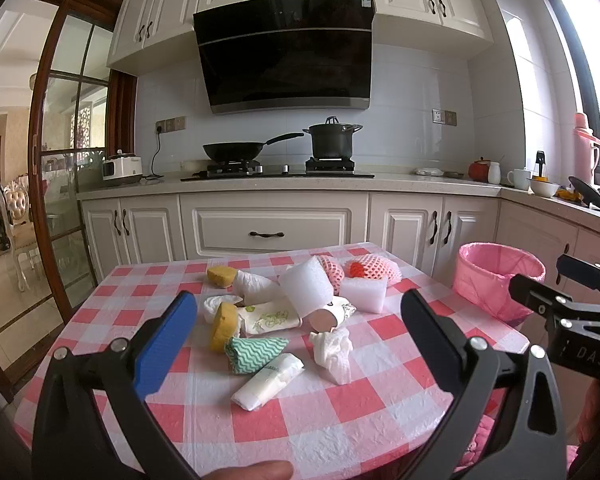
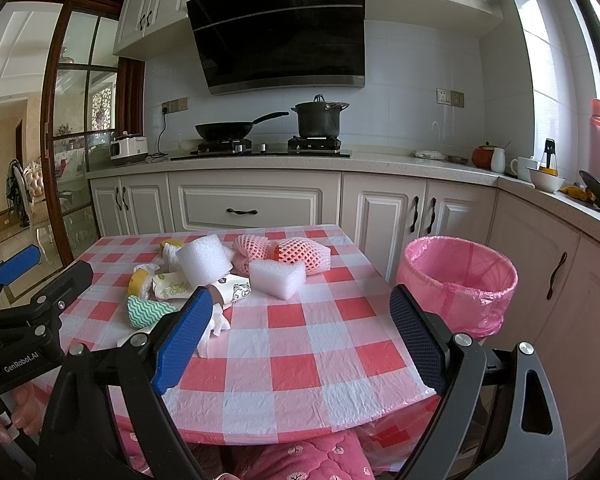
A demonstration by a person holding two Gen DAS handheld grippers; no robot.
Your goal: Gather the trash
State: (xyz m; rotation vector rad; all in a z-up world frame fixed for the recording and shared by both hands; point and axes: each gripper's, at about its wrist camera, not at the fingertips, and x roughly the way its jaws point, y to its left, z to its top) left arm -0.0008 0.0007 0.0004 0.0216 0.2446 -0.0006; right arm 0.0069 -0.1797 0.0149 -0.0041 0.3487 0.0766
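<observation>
I had both tools hovering over the near edge of the bench (image 1: 324,412), its red-and-white checked cloth hanging over that edge. The left gripper (image 1: 300,340) had its fingers released and spread wide, nothing between them but air above the cloth. The right gripper (image 2: 300,332) was likewise released, holding nothing.

The trash sat in one loose heap toward the far half of the bench, at about twelve o'clock from the left tool and eleven o'clock from the right. Nearest the left fingers lay a white packet (image 1: 268,380), a crumpled tissue (image 1: 334,350) and a green wavy cloth (image 1: 252,350). Behind them were a yellow sponge (image 1: 222,326), a paper cup (image 1: 328,316) on its side, a rolled foam sheet (image 1: 306,284), a white foam block (image 1: 364,292) and pink fruit netting (image 1: 374,268) close to the far edge.

The bin (image 2: 460,280), lined with a pink bag, stood on the floor just beside the bench's right edge, at about one o'clock from the right tool, its mouth open.

Open room: the near right quarter of the bench was bare cloth, giving the right tool a clear run toward the heap. The left side of the bench was bare too. A gap of floor separated the far edge from the cabinets (image 1: 272,228).
</observation>
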